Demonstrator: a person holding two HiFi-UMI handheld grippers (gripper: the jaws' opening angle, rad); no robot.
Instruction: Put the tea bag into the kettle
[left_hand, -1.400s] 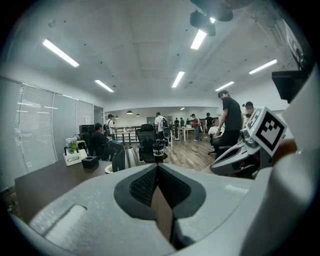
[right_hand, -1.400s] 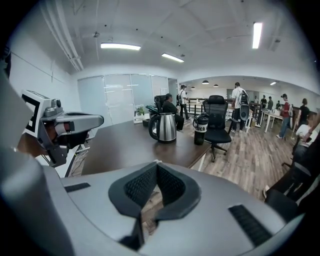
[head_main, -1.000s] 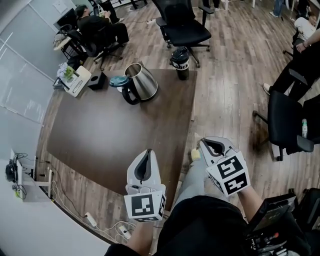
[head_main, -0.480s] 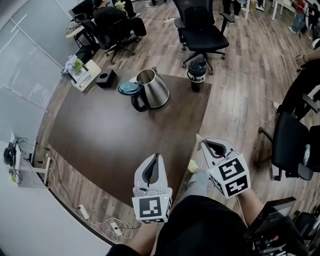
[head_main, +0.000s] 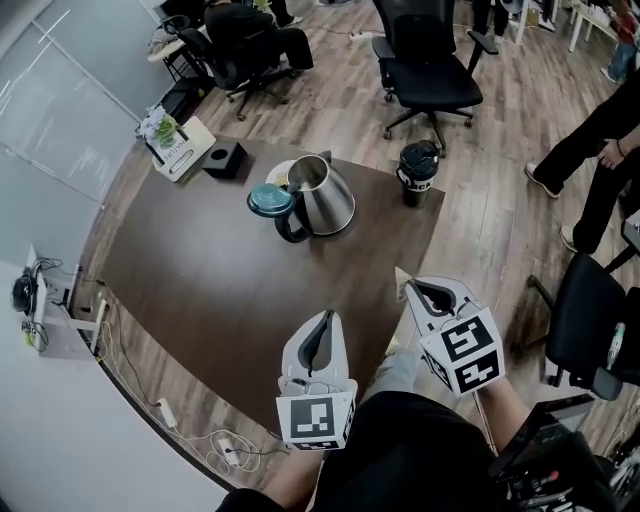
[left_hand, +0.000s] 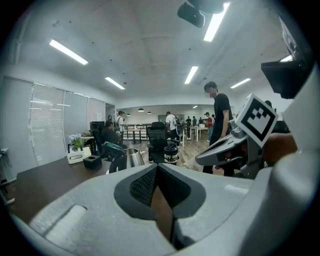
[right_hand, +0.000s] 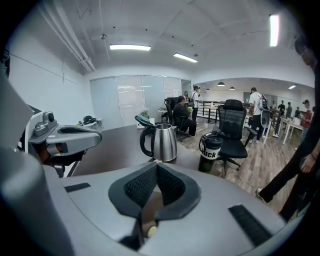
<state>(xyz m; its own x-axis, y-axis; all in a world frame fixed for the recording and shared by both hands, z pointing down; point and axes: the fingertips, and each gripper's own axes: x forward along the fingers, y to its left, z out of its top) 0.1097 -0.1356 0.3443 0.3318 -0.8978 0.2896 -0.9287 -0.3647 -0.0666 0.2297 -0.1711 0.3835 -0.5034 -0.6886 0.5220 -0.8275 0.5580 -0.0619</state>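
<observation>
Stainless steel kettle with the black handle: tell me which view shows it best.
The right gripper view: the stainless steel kettle stands side-on and unobstructed, with its handle and raised teal lid clear. The head view shows it from above, mouth open. The left gripper view shows it small and far off.

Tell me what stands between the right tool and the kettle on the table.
Nothing visible does. Only bare table lies between the right tool and the kettle. In the head view, the black cup stands off to the right of the kettle, clear of that line.
</observation>
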